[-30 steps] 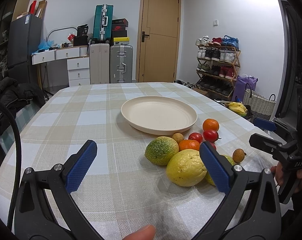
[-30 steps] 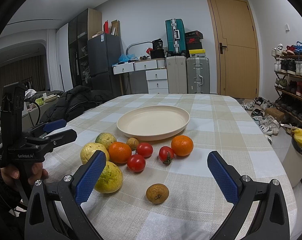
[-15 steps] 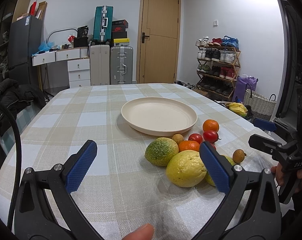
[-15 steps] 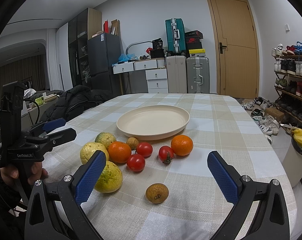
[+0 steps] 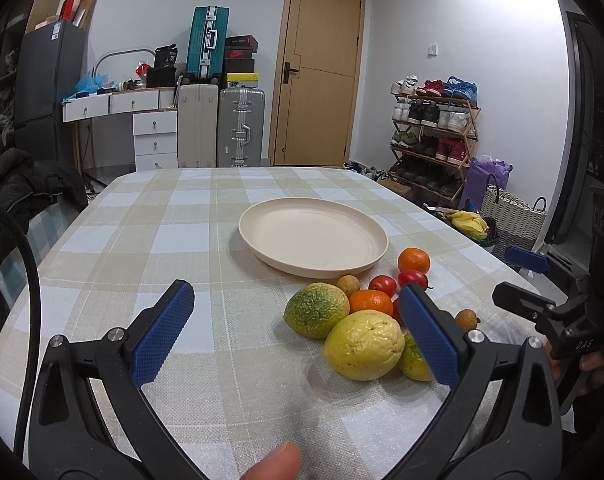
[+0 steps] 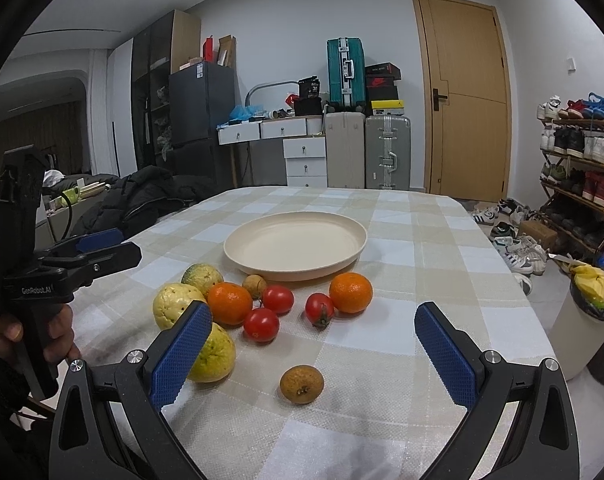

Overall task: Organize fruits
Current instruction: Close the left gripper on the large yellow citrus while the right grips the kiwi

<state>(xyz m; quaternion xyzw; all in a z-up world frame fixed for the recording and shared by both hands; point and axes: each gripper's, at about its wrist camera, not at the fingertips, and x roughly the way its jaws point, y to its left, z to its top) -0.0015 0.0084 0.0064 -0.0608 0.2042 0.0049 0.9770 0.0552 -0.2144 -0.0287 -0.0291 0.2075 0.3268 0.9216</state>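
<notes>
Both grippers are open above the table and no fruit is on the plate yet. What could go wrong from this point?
1. The fruits lie packed together: closing on the orange may knock the tomatoes beside it, and they could roll.
2. The small brown fruit lies alone near the table's front edge; a nudge from the right gripper might send it off.
3. The yellow fruit looks wide for the left gripper and may slip.

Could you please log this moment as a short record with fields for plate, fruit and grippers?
plate: cream plate, empty, on checked table
fruit: beside plate, none on it
oranges: two
tomatoes: three
nearest fruit: small brown fruit
left gripper: open, empty
right gripper: open, empty
</notes>
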